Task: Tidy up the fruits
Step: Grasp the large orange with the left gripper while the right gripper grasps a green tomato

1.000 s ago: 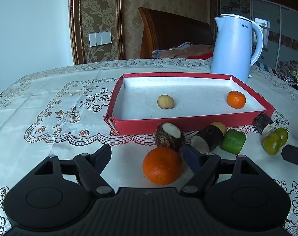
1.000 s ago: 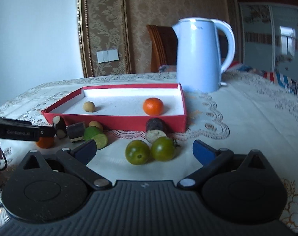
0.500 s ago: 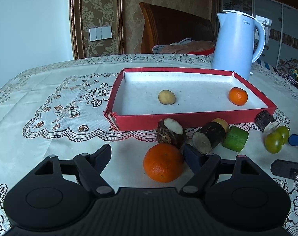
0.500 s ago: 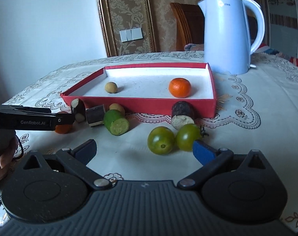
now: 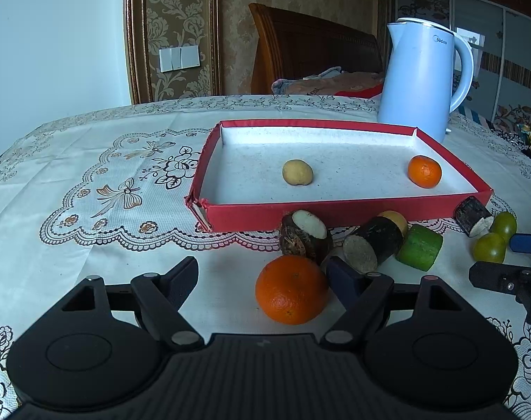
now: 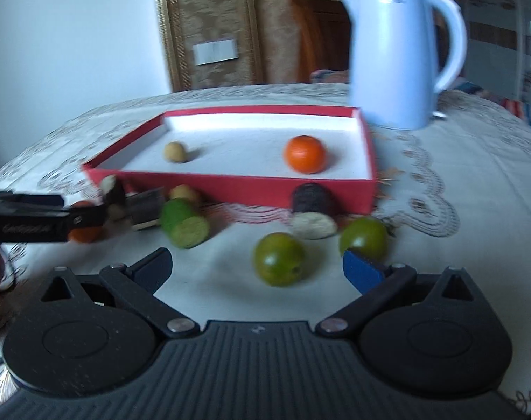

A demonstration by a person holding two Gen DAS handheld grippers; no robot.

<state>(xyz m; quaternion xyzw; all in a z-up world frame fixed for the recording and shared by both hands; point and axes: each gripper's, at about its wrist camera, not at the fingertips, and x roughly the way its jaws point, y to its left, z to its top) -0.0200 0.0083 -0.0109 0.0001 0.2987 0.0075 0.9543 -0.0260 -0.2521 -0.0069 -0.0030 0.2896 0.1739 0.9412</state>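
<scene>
Left wrist view, item by item.

1. Left gripper: jaws wide apart, nothing held. A large round orange sits on the cloth between them, hard against the right finger. Over the last second it has crept closer to the fingers and the red tray has slid away slightly; the gripper has edged in for a pick.

2. Right gripper: jaws apart, empty. In the past second it has swung in and dropped towards the two round green tomatoes; one green tomato now lies between its fingers, the other green tomato just behind the blue right fingertip. Frame blurred, so it was moving.

3. Shallow red cardboard tray with white floor: holds a small yellow-beige round fruit and a small orange mandarin, well apart.

4. Loose in front of the tray: brown cut root with white face, dark cut cylinder, green cut cucumber piece, second dark stub. All not yet sorted.

5. Reading: both grippers look lined up to close; most of the job remains.

6. Lettering: pale blue electric kettle bears "Midea" near its rim. Left gripper's arm, seen in the right wrist view, carries white lettering too blurred to read.
</scene>
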